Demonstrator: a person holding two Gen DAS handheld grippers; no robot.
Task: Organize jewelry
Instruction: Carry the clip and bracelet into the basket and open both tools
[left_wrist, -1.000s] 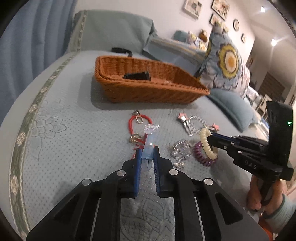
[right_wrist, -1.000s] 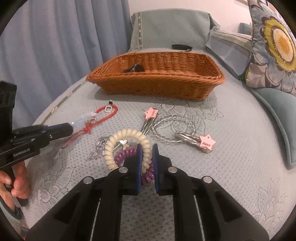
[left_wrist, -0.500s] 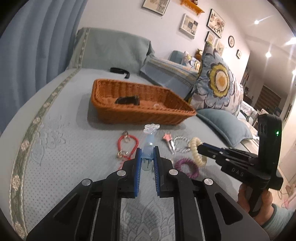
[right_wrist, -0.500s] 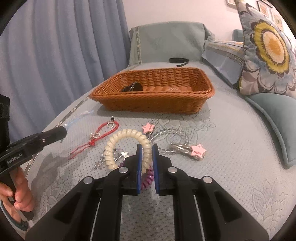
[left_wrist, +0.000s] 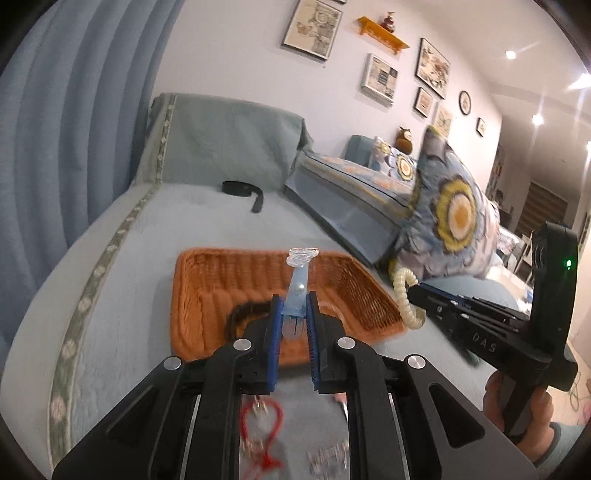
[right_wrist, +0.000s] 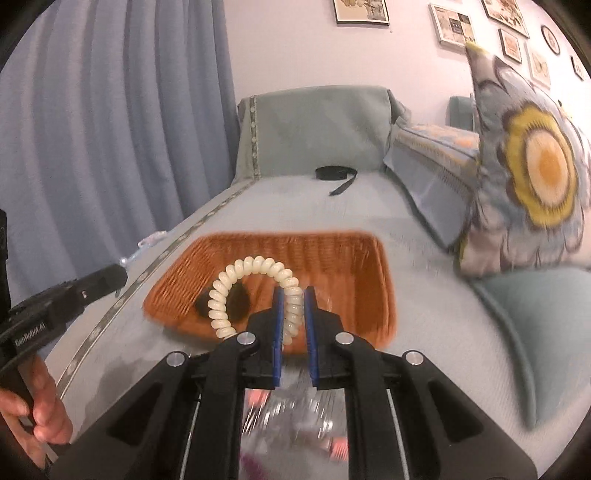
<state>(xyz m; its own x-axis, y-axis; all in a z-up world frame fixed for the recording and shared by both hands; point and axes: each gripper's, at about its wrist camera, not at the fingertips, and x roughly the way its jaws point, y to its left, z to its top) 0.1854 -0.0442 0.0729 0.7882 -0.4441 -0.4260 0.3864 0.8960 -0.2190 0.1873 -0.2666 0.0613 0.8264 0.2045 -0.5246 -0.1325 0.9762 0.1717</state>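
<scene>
My left tongs clamp the blue clip, its long axis pointing ahead over the basket. My right tongs pinch the cream coil, also above the basket, so both drops lie straight below.

Both claws now sit higher and nearer the wicker basket; the left claw carries its clear blue hair clip off the bedspread, the right claw lifts the cream spiral hair tie clear of the purple one.
</scene>
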